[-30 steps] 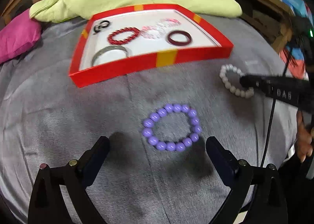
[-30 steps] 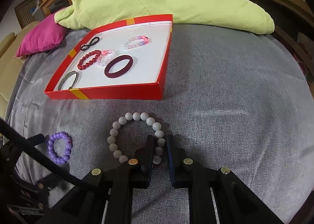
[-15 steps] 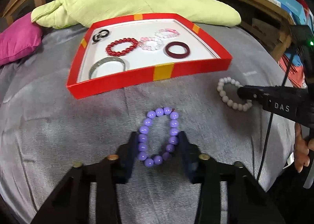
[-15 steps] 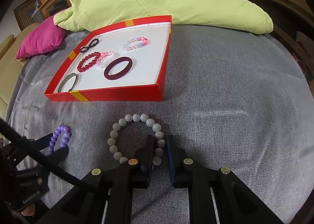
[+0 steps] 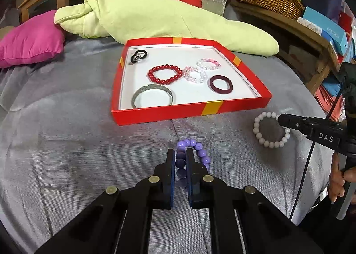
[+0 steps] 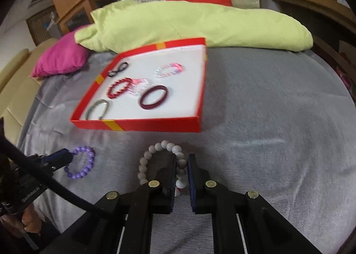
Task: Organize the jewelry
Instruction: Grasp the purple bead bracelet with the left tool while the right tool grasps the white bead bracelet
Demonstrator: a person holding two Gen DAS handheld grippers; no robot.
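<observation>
While both tools sit low over the grey bedspread (image 5: 66, 143), each has a beaded loop pinched.
Left gripper (image 5: 180, 160): fingers clamped on one side of the purple bead bracelet (image 5: 193, 154); the rest of the loop hangs out to the right, just short of the tray's near wall.
Right gripper (image 6: 180, 165): fingers closed narrowly around the right side of the white bead bracelet (image 6: 163, 160); most of the loop lies left of them on the cloth.
Red tray (image 5: 191, 110): ahead of both, holding a red bead bracelet (image 5: 164, 74), clear pink bead bracelets (image 5: 200, 69), a maroon bangle (image 5: 220, 84), a silver bangle (image 5: 152, 98) and black rings (image 5: 138, 55).
Risk, slip: round beads may roll out of a thin pinch during lifting.
Risk, snag: a dangling loop could catch the tray wall.
Risk, crowding: dropping onto pieces already inside would tangle them.
</observation>
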